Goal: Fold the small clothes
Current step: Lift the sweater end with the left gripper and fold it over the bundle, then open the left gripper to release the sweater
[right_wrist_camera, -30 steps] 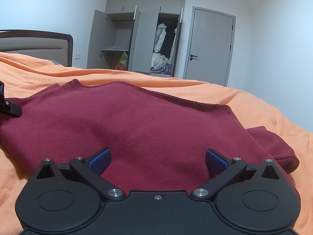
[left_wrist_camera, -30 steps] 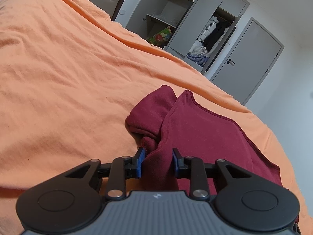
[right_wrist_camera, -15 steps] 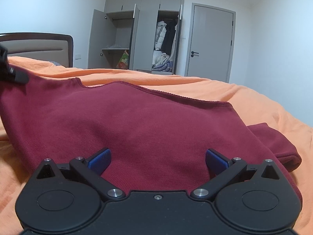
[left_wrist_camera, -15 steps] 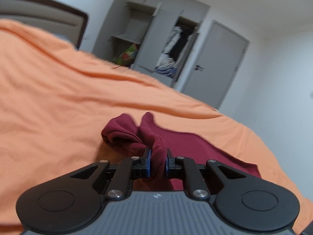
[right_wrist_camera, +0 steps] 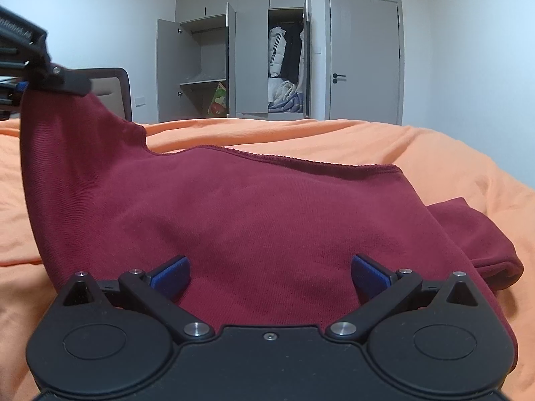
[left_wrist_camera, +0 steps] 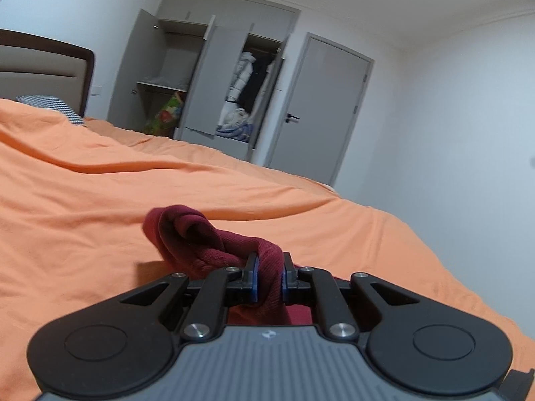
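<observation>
Our left claw [left_wrist_camera: 269, 279] has black linkage arms with silver screws, blue pads, two round black discs and a ribbed grey housing bearing a small white mark. Our right claw [right_wrist_camera: 270, 272] matches, though its housing is plain black.

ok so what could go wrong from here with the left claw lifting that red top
1. The left claw pinches only a bunched corner of the maroon top; it could slip out mid-lift.
2. The right claw hangs open over the fabric, pinning nothing, so the whole garment may drag across the orange bedsheet instead of folding.
3. The sleeve lying out to the right may end up crumpled inside the fold.
</observation>
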`<state>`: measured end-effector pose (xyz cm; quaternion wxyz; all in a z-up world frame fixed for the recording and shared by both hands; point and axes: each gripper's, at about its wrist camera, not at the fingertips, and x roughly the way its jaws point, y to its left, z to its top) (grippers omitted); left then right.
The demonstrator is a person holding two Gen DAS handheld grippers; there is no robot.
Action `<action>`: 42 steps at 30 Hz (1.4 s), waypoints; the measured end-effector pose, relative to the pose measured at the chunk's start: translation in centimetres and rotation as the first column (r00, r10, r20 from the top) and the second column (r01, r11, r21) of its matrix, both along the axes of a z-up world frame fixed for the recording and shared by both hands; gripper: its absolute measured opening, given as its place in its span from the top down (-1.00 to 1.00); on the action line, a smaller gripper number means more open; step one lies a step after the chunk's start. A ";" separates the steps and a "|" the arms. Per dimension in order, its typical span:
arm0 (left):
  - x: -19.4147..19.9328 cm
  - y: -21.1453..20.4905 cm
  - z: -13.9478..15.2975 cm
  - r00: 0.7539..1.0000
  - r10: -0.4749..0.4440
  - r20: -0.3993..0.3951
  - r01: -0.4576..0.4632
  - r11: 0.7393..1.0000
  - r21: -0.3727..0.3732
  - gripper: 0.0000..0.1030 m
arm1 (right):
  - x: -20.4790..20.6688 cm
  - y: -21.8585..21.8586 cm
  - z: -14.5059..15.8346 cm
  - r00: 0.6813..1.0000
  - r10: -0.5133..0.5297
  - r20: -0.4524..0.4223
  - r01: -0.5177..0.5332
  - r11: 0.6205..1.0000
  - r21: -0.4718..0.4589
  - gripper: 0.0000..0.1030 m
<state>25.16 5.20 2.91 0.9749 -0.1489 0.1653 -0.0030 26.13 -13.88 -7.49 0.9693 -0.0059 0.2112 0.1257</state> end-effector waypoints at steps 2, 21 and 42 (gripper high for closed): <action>0.5 -0.8 0.5 1.000 -0.025 0.003 0.025 1.000 0.009 0.79 | -0.1 -0.3 0.4 1.000 0.006 -0.008 -0.006 1.000 0.020 -0.99; 4.3 -15.1 0.8 0.920 -0.390 -0.025 0.391 0.915 0.099 0.81 | -4.9 -9.4 2.4 0.979 -0.205 0.003 0.205 0.979 -0.015 -0.99; 4.4 -19.3 -6.4 0.807 -0.529 -0.261 0.551 0.835 0.011 0.77 | -8.6 -14.6 1.4 0.950 -0.309 -0.039 0.310 0.950 0.024 -0.99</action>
